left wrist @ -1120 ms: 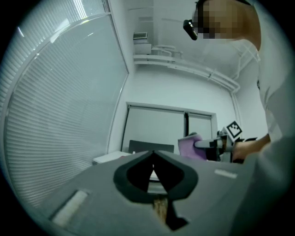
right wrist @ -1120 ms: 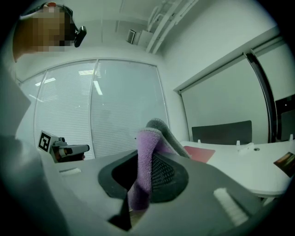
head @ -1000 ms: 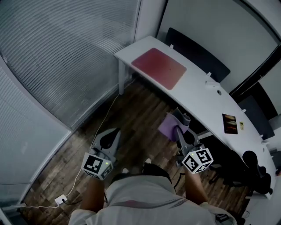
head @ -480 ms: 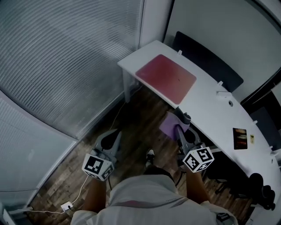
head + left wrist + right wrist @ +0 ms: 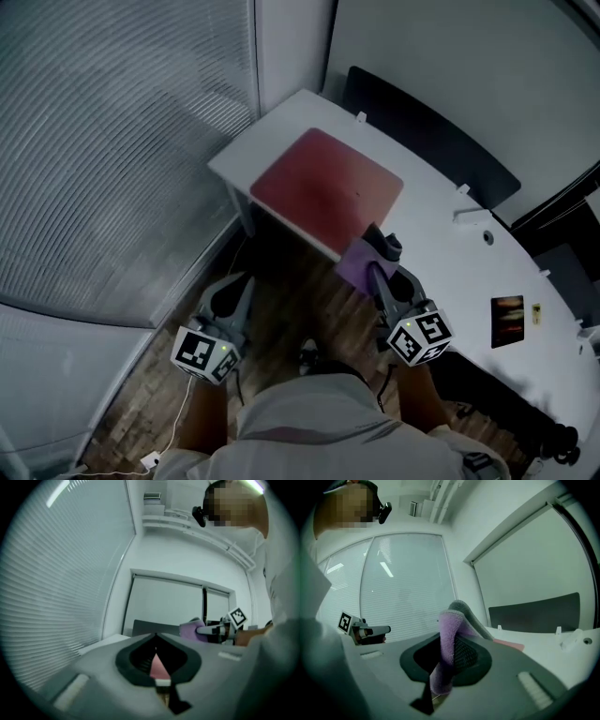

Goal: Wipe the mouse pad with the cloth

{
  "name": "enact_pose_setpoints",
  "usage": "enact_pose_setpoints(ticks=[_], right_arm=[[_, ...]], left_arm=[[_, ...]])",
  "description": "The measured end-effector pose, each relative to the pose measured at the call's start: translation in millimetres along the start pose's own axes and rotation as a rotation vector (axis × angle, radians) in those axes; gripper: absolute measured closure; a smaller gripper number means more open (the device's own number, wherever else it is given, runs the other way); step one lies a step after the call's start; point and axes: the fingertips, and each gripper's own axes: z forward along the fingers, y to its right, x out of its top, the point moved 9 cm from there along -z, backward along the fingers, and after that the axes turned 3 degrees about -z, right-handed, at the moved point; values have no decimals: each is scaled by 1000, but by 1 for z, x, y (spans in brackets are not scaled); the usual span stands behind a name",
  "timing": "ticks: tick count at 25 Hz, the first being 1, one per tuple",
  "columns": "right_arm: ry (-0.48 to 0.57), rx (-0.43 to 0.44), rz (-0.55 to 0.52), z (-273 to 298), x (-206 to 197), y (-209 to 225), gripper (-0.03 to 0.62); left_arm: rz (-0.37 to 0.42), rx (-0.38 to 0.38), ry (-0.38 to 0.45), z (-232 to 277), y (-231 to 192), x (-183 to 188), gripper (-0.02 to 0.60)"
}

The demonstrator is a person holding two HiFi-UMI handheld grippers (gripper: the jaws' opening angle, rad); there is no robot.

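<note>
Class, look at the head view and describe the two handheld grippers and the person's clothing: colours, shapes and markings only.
Both the left gripper and the right gripper are grey, with long tapering jaws lined with dark pads. Each carries a white cube at its rear, printed with black square markers. The person wears a pale shirt that leaves the forearms bare.

Dim, cool, blue-grey light fills the head view. The white desk point(image 5: 441, 253) and the blinds point(image 5: 112, 141) at left are evenly lit, the wooden floor point(image 5: 281, 300) beneath lies in deep shadow, and the mouse pad point(image 5: 328, 187) shows a muted red. Straight edges bow toward the rim. Both gripper views are circular fisheye pictures with black corners. A ceiling light point(image 5: 58, 495) glares at the left gripper view's top left, and the near cloth point(image 5: 447, 639) looks soft.
</note>
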Motion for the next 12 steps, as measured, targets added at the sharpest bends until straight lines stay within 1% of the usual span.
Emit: enact_pose_setpoints(ticks=[3, 6, 12], right_arm=[[-12, -28, 27, 12, 4, 46, 548], [-18, -44, 46, 25, 7, 83, 548], [-15, -87, 97, 56, 9, 129, 548]], left_arm=[[7, -21, -11, 52, 2, 2, 581], [15, -34, -16, 93, -1, 8, 581], [13, -64, -40, 155, -27, 16, 581]])
